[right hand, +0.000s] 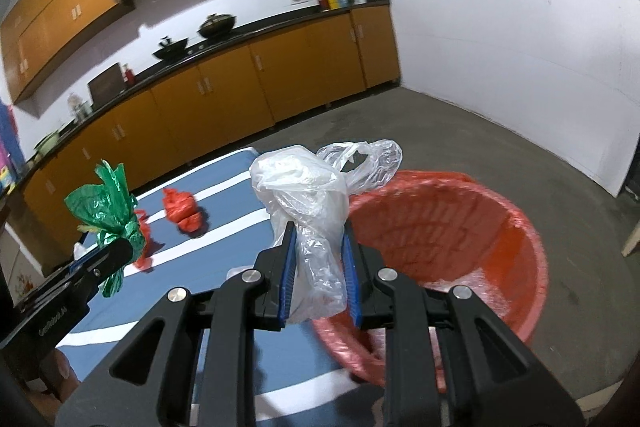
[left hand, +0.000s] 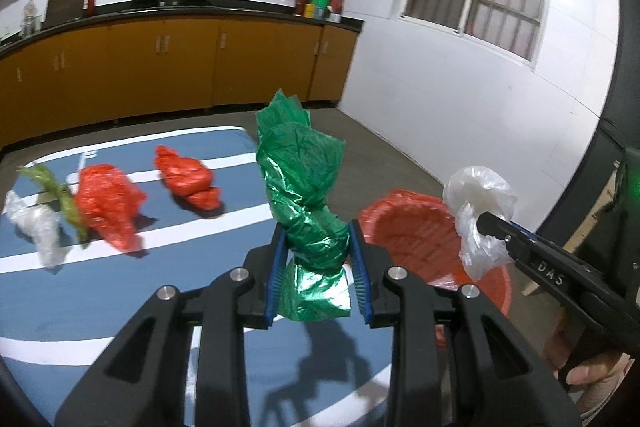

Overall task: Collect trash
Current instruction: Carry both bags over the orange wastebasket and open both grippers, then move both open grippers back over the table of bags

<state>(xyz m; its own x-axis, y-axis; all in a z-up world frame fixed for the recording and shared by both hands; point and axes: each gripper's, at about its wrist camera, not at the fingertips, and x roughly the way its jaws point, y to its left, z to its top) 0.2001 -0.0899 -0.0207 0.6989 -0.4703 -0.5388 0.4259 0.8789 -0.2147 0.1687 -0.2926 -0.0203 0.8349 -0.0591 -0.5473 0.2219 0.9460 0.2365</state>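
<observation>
Kitchen cabinets back a blue striped worktop (left hand: 120,307) with more crumpled bags mid-surface. Left claw (left hand: 318,259) pinches a green bag (left hand: 308,203); right claw (right hand: 320,267) grips a clear bag (right hand: 308,211) beside the red basket (right hand: 520,227) off the right edge, likely for dropping.

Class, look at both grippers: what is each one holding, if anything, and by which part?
The left gripper clamps the crumpled green plastic bag around its twisted lower middle. The right gripper clamps the clear plastic bag around its lower bunched part.
</observation>
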